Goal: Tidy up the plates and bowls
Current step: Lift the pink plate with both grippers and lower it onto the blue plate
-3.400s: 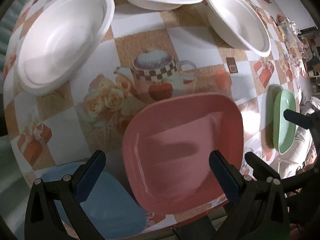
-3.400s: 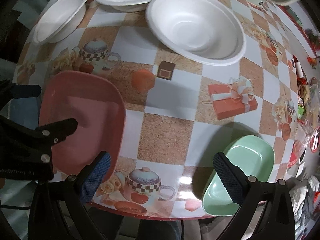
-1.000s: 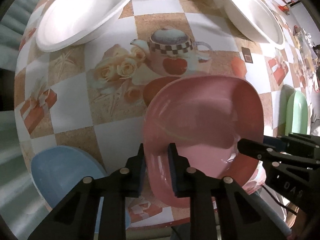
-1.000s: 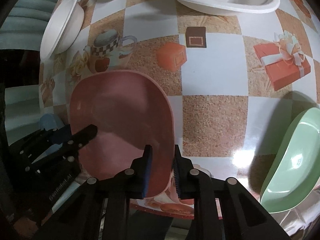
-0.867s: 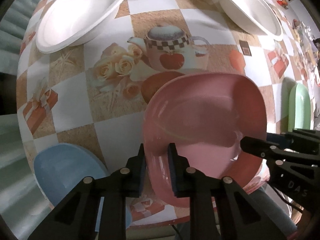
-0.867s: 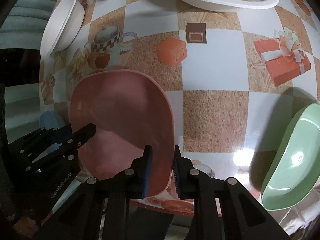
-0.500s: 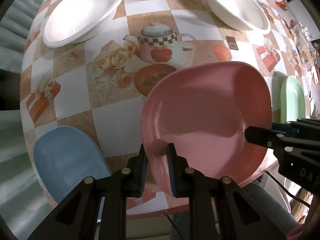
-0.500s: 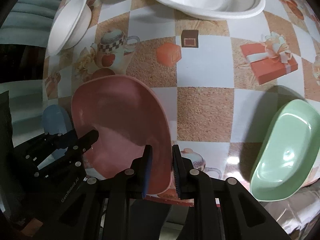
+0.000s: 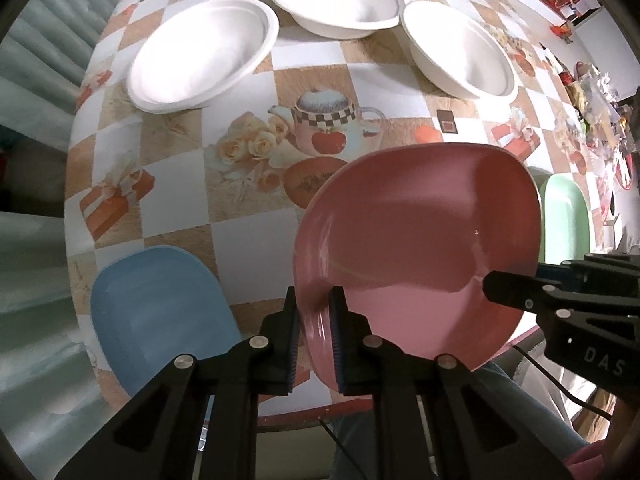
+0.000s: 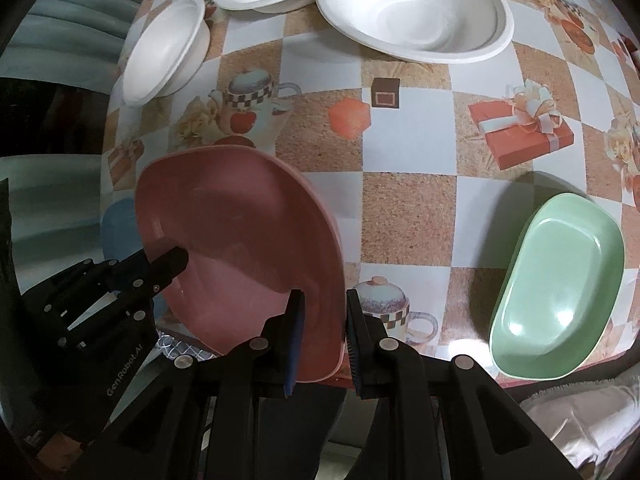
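- Here the left gripper (image 9: 314, 332) is pointing almost straight down at the table (image 9: 248, 224), its jaws pinching the near left rim of the pink plate (image 9: 416, 248).
- The right gripper (image 10: 322, 336) is tilting steeply downward and is clamping the same plate's opposite edge, the rim sitting between its two blue pads (image 10: 297, 332).
- In the left wrist view the right gripper (image 9: 532, 284) is reaching in from the right side, its black fingers lying over the plate's right edge.
- In the right wrist view the left gripper (image 10: 160, 264) is coming in from the lower left, one finger resting on the plate's inner surface.
- The pink plate is hanging between the two grippers, tilted, clear of the checked tablecloth and partly past the table's near edge.
- A blue plate (image 9: 160, 312) is lying on the table just left of the pink one.
- A green plate (image 10: 560, 288) is sitting near the table's right front corner, well apart from the pink plate.
- Three white bowls (image 9: 204, 52) are standing in a row toward the far side of the table.
- A person's trousered legs are showing below the table edge.
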A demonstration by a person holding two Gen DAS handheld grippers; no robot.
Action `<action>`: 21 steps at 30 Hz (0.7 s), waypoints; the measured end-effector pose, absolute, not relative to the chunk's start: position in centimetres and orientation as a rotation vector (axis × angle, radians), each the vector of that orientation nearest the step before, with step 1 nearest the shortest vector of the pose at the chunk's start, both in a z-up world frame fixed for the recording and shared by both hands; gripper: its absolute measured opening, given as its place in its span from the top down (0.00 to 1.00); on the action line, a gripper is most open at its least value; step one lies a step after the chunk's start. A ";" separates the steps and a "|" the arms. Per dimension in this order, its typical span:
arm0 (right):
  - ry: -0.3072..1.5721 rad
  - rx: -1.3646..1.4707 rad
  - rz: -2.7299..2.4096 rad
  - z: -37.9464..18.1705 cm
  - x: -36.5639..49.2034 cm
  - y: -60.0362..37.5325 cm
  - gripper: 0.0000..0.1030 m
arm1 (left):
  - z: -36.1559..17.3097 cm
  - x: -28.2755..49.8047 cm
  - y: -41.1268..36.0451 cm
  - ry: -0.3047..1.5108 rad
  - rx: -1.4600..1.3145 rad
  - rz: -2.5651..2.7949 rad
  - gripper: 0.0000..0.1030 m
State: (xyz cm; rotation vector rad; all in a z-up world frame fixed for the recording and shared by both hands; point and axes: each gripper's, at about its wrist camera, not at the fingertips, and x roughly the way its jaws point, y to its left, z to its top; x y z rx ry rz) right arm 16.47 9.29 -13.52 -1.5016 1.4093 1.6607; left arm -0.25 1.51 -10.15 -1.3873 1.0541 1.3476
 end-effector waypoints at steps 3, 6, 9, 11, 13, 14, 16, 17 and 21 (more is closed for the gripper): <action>1.403 -1.501 1.675 -12.9 15.9 9.2 0.78 | -8.7 -0.5 1.1 1.036 -1.384 1.367 0.85; 1.392 -1.511 1.694 -12.2 15.3 9.0 0.78 | -8.5 -1.6 0.7 1.010 -1.386 1.388 0.85; 1.383 -1.525 1.719 -11.3 14.4 8.7 0.78 | -7.1 -2.5 0.4 0.982 -1.392 1.417 0.85; 1.369 -1.537 1.741 -10.8 13.6 8.3 0.78 | -7.4 -3.0 -0.2 0.965 -1.396 1.438 0.85; 1.351 -1.552 1.766 -10.2 12.7 7.9 0.78 | -6.7 -3.6 -1.0 0.949 -1.400 1.465 0.85; 1.341 -1.559 1.780 -9.9 12.0 7.7 0.78 | -6.4 -3.8 -1.3 0.945 -1.401 1.476 0.85; 1.319 -1.576 1.808 -9.4 10.7 7.1 0.78 | -6.0 -4.5 -2.0 0.934 -1.409 1.505 0.85; 1.304 -1.585 1.821 -9.2 10.0 6.8 0.78 | -5.8 -4.8 -2.4 0.927 -1.415 1.519 0.85; 1.260 -1.632 1.876 -8.6 6.8 5.5 0.78 | -5.5 -6.3 -4.2 0.906 -1.442 1.582 0.87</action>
